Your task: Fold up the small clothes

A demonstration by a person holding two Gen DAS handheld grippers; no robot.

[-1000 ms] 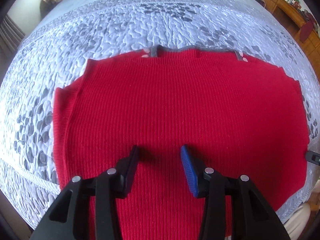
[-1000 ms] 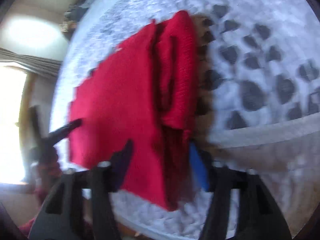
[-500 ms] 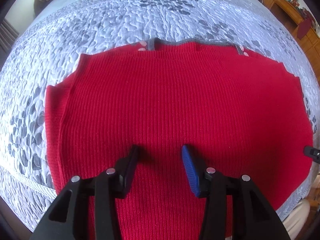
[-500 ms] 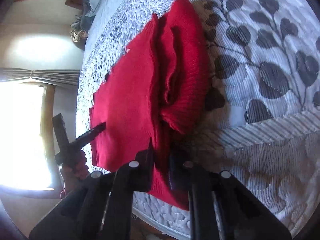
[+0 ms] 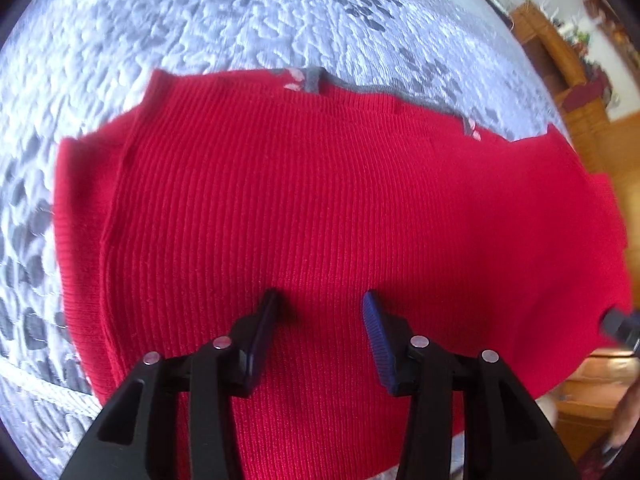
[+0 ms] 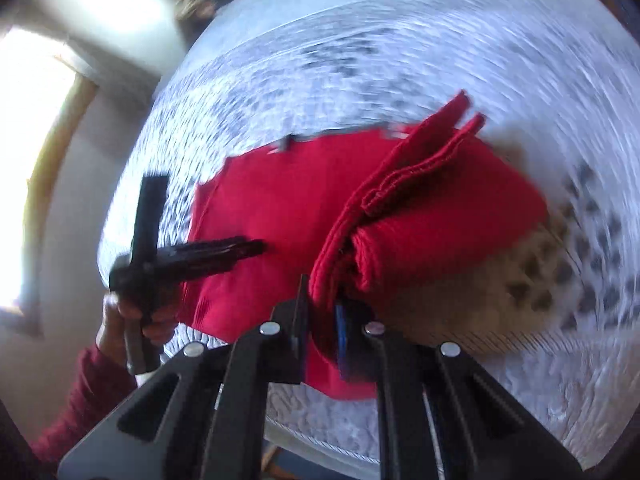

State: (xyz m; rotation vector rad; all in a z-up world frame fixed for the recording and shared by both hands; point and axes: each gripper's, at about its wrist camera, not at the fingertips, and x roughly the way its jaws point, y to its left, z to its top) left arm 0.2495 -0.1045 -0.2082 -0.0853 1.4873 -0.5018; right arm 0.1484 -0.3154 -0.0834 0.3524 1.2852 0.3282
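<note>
Tools at work on a red knitted sweater (image 5: 320,208) spread over a bed: the right tool (image 6: 322,322) has its jaws pinched nearly together on a bunched edge of the garment, the red cloth caught between the black pad and the blue one. From that grip the knit rises and fans away from the tool in a thick roll with doubled hems, lifted clear of the bedspread (image 6: 400,60), while the rest of the garment lies flat farther out and to the left of the tool. The view there is smeared by motion.

The left tool (image 5: 320,312) points steeply down over the middle of the sweater, its jaws partway apart and closing slightly, with only flat ribbed knit under the gap; no fold is caught between the pads, and whether its tips touch the cloth cannot be told. Beyond its tips the garment runs to a grey neckline trim (image 5: 316,78) at the far edge, and the white bedspread with grey leaf print surrounds it. Off to the right stands wooden furniture (image 5: 560,60).

In the right wrist view, a hand (image 6: 132,316) in a dark red sleeve (image 6: 80,400) grips the left tool's handle, left of the right tool, before a bright window (image 6: 28,152).
</note>
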